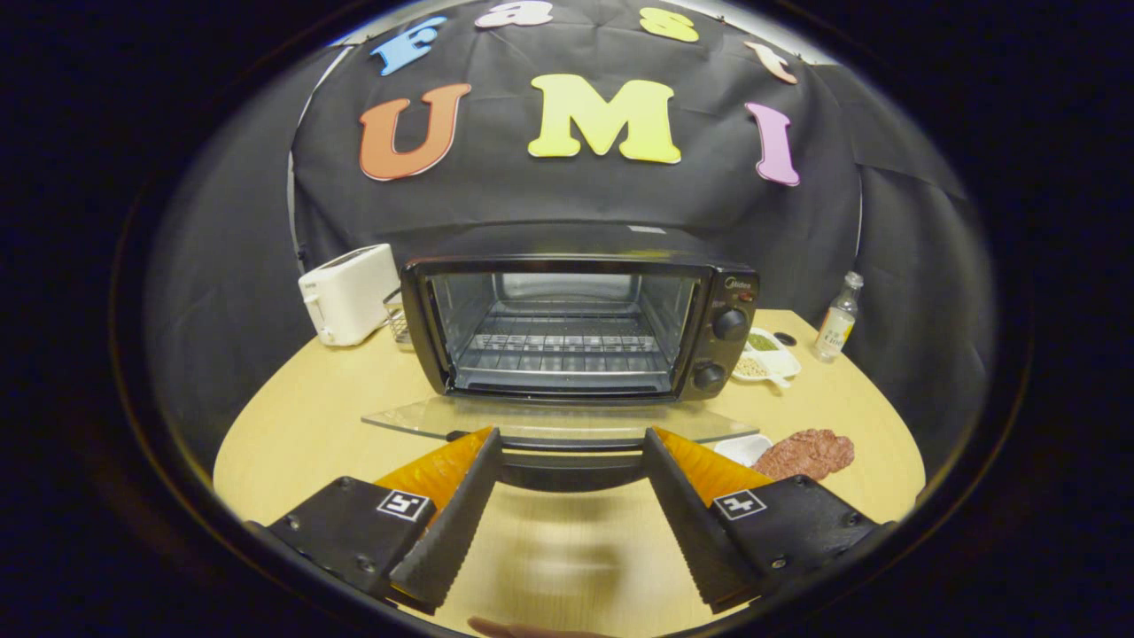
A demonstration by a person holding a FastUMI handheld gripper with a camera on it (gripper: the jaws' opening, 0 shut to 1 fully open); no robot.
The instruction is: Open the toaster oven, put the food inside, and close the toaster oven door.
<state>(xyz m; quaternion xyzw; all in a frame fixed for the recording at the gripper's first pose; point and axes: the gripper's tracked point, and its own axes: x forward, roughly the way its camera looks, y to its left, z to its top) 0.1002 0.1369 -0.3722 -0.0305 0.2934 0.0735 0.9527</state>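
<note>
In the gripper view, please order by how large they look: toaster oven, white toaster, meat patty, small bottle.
1. toaster oven, door open.
2. white toaster.
3. meat patty, lying closer to the camera, so its rank against the toaster is less sure.
4. small bottle.
The gripper is open and holds nothing.

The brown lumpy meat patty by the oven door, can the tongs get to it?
Probably yes. The open tongs hold nothing, and the brown lumpy meat patty lies uncovered on the round wooden table, just beyond the right finger, beside the lowered glass oven door.
</note>
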